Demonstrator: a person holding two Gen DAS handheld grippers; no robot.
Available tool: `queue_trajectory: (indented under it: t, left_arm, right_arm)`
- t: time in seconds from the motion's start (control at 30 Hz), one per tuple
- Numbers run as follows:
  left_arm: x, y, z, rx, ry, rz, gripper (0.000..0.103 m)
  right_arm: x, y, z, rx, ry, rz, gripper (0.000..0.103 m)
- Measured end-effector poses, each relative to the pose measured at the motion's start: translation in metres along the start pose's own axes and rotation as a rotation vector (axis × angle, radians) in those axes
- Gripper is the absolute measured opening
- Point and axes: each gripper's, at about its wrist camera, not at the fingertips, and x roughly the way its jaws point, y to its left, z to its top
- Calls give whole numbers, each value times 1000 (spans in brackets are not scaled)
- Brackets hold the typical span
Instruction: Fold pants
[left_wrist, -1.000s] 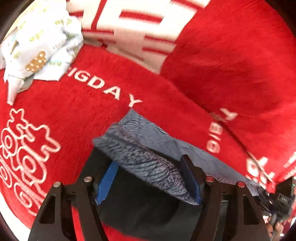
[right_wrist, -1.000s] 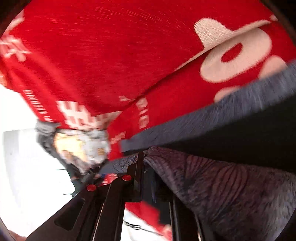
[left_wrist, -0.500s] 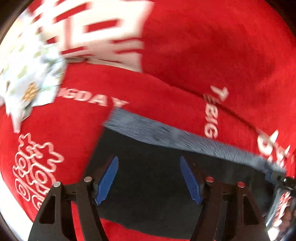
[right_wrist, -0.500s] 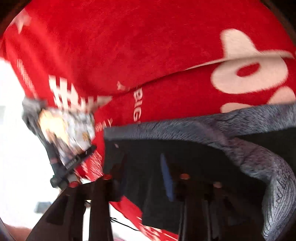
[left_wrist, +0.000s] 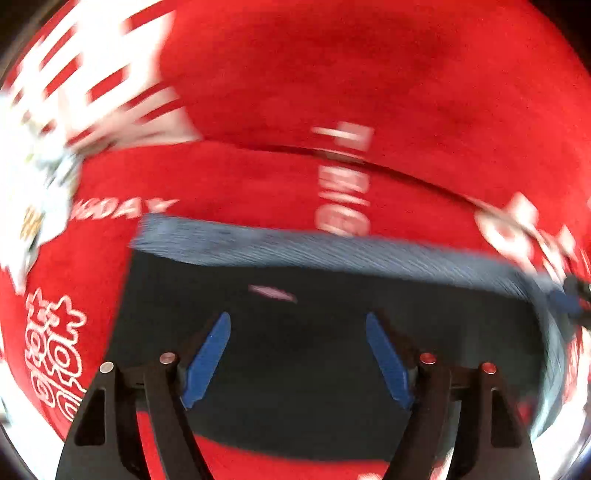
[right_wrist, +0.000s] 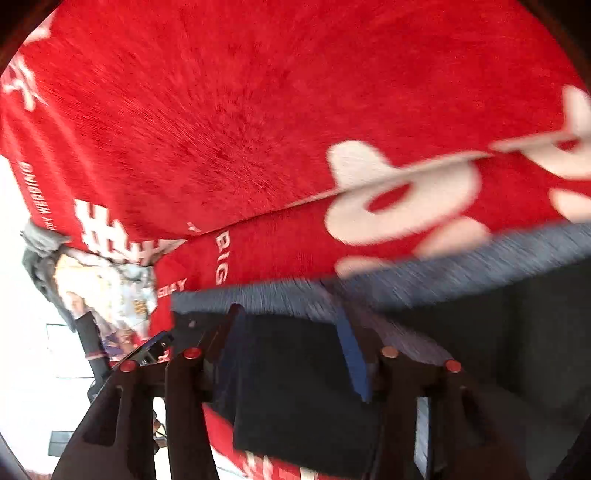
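A: Where are the pants (left_wrist: 317, 373) lying?
B: Flat on the red blanket (left_wrist: 369, 85), on its near part, dark side up. The grey patterned waistband (left_wrist: 332, 254) is running along their far edge.
A: And which way is the long axis running?
B: Left to right in the left wrist view, with the band stretching the same way; the near edge is lying just past the fingers.
A: What is the left gripper (left_wrist: 298, 350) doing?
B: Hovering above the dark cloth, jaws spread and just widening, nothing between its blue pads (left_wrist: 207, 360).
A: The right gripper (right_wrist: 295, 347)?
B: Released too, its jaws just opening, cloth under them but not pinched.
A: Anything else?
B: A pale printed garment (right_wrist: 110, 295) is sitting at the blanket's far left.
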Motion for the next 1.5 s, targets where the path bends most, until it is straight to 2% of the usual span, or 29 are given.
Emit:
queue_trajectory:
  t: [0.07,0.13,0.27,0.3,0.43,0.57,0.67,0.77,0.8,0.83,0.87,0.93,1.03,1.17,1.37,1.43,1.5]
  left_arm:
    - [-8,-32,-11,81,14,-52,77]
    - [-8,-82,-24,169,49,-138,77]
    - [-2,-166,-55,283,125,-289,77]
    - [1,-191,-61,318,145,-354,77]
    - [3,-255,-84,364,230,-503,77]
    - [15,-293,-98,392,271,-533,77]
    - [19,-300,-99,407,278,-526,77]
    - [20,-309,-103,416,286,-551,77]
    - [24,-315,-106,416,300,-566,77]
    - [26,-318,-108,415,311,-567,77]
    - [26,-321,-110,414,320,-563,77]
    - [20,-325,-111,404,317,-565,77]
    - [8,-338,-101,376,295,-570,77]
    - [-8,-369,-64,344,225,-581,77]
    - [-7,-402,3,305,99,-500,77]
    - [-14,-403,18,292,43,-475,77]
    - [-25,-392,32,270,-13,-446,77]
  right_arm:
    - [-24,-18,-21,43,-5,-6,56]
    - [-51,-38,-49,100,-27,-27,56]
    - [-106,-95,-118,265,-98,-122,56]
    - [-116,-111,-133,312,-107,-143,56]
    - [-145,-168,-203,504,-141,-227,56]
    - [-148,-206,-253,635,-166,-195,56]
    - [-138,-216,-263,650,-202,-64,56]
    - [-111,-237,-268,732,-180,73,55]
    - [-109,-241,-270,758,-189,95,52]
    - [-110,-242,-270,770,-200,109,32]
    - [-113,-243,-269,771,-218,156,18]
    - [-123,-236,-258,753,-235,189,17]
    - [-158,-228,-220,670,-265,241,17]
    - [-200,-222,-136,533,-305,272,17]
    - [-230,-242,-14,404,-332,227,17]
    - [-232,-253,17,405,-337,207,17]
    - [-230,-264,42,400,-324,164,22]
